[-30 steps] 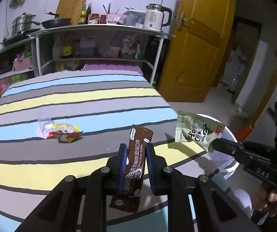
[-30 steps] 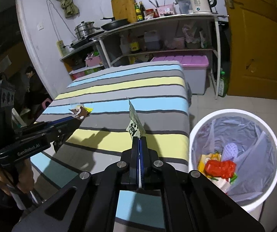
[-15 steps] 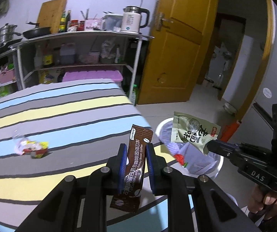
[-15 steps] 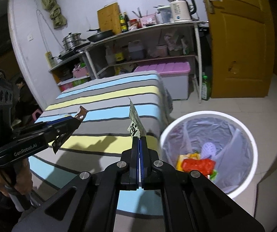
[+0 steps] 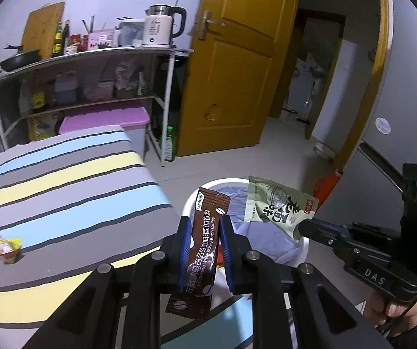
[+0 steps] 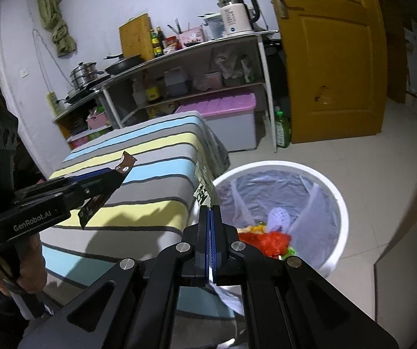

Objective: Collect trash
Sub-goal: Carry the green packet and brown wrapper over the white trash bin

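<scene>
A brown coffee sachet (image 5: 201,250) and a pale green packet (image 5: 275,208) are seen above a white bin (image 6: 338,203), beside a surface (image 5: 63,192) striped grey, blue and yellow.

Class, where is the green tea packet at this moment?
In the left wrist view the green tea packet sits right of centre, pinched by the right gripper above the white trash bin.
</scene>
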`<state>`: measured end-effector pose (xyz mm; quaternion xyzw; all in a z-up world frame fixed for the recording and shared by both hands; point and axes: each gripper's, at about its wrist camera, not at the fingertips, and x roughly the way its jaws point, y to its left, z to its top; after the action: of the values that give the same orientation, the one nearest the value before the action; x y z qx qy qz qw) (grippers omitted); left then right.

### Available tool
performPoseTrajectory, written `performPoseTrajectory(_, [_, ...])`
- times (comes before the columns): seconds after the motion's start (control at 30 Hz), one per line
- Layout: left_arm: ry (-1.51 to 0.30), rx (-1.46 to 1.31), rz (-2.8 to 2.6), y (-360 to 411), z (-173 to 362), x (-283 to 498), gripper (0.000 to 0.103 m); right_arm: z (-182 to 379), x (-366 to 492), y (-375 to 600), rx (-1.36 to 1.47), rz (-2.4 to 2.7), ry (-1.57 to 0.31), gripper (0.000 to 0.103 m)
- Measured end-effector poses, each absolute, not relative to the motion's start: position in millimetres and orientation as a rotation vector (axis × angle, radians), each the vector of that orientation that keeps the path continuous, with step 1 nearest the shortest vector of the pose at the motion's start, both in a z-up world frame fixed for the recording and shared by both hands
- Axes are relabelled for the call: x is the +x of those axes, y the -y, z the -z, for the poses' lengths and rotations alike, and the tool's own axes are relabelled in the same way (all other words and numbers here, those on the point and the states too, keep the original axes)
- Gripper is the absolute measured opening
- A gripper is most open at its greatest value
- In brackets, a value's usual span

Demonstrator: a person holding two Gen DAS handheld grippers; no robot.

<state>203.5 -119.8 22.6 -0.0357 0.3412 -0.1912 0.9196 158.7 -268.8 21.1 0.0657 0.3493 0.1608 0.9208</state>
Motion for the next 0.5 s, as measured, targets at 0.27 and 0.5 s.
performPoseTrajectory(0.27, [-0.723,-0.06,0.447,149.5,-13.4,216.6,0.02,-11.8,158.8,291.2,0.157,-0.286,-0.731,0.0])
performPoseTrajectory(0.5, [-0.752,-0.052,0.484,168.3,-3.6,229.8,0.021,-0.6,162.7,304.4,0.175,-0.26,-0.756,0.0])
